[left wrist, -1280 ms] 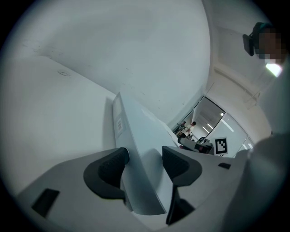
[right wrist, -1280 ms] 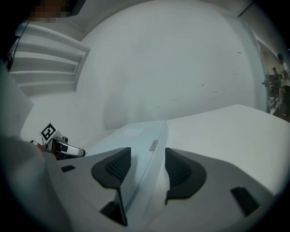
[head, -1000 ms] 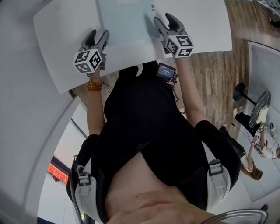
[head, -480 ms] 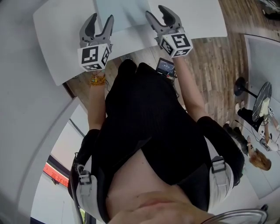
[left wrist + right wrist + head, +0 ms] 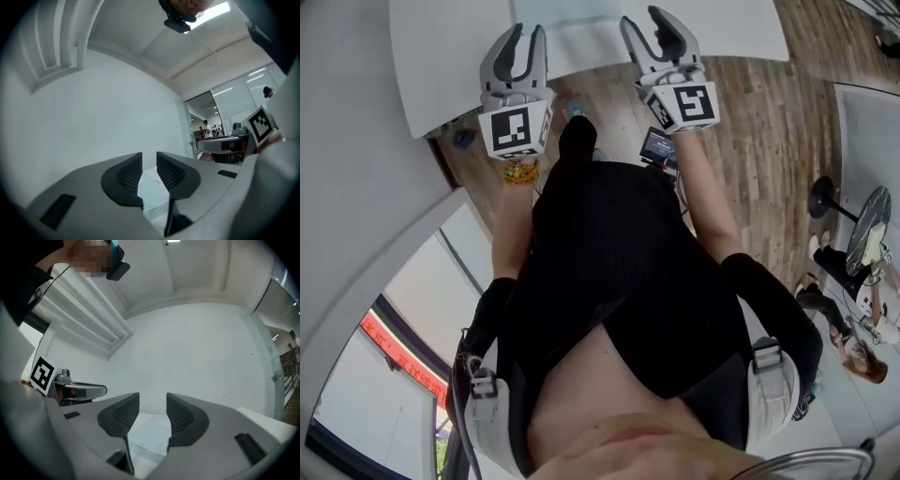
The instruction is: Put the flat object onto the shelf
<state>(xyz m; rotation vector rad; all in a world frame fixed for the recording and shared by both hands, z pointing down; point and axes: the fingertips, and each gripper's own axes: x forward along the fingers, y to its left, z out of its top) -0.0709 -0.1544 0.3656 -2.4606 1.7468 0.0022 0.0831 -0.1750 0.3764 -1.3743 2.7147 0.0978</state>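
Seen from above, the left gripper sat at eleven o'clock and the right gripper at one o'clock, both held out past the person's black top. Each pair of jaws had just been closing, the left now narrower than the right, with nothing between either. At twelve o'clock the pale flat object lay on the white surface, apart from both grippers. Wooden floor filled two o'clock, and a beaded bracelet circled the left wrist.
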